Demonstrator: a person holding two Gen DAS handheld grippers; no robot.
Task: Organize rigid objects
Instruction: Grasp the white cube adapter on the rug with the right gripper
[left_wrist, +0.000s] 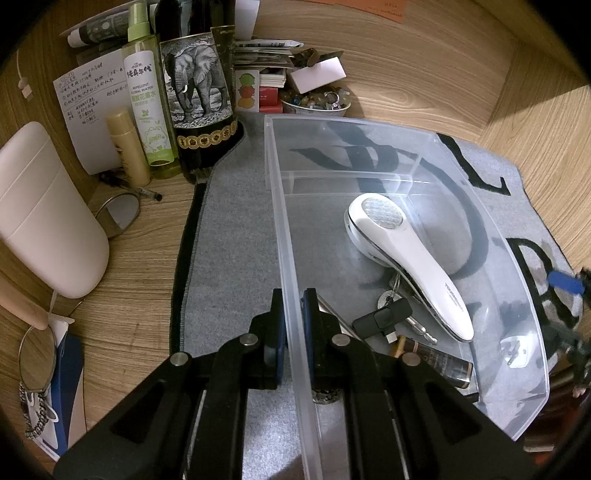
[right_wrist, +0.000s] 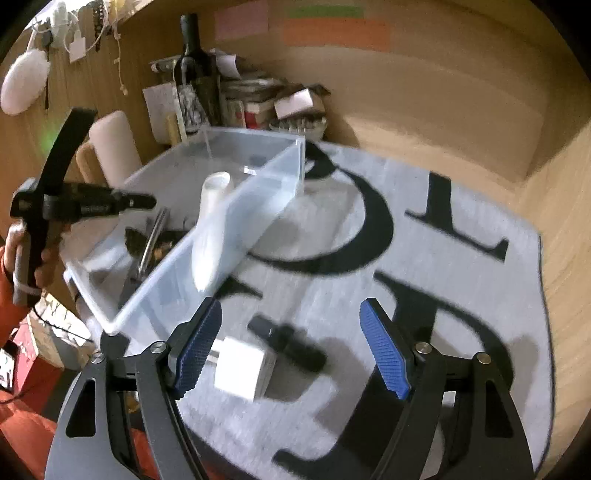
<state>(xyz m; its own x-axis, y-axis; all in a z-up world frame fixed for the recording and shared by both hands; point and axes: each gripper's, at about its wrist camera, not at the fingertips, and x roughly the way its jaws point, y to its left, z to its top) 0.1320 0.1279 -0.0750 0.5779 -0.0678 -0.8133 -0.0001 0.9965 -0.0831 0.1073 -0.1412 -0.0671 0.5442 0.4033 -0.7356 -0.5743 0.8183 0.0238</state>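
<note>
A clear plastic bin (left_wrist: 284, 229) sits on a grey mat. My left gripper (left_wrist: 294, 325) is shut on the bin's left wall. Inside lie a white handheld device (left_wrist: 406, 254), a black key fob with keys (left_wrist: 384, 317) and a small dark tube (left_wrist: 432, 356). In the right wrist view, my right gripper (right_wrist: 291, 354) is open above the mat, over a white charger plug (right_wrist: 242, 369) and a black object (right_wrist: 286, 341) lying outside the bin (right_wrist: 236, 206). The plug also shows through the bin wall in the left wrist view (left_wrist: 515, 352).
Bottles (left_wrist: 199, 107), a spray bottle (left_wrist: 147, 103), papers, a bowl of beads (left_wrist: 317, 101) and small boxes crowd the back left. A white rounded appliance (left_wrist: 44, 214) and a mirror (left_wrist: 120, 212) stand left. The grey mat (right_wrist: 424, 240) extends right on the wooden desk.
</note>
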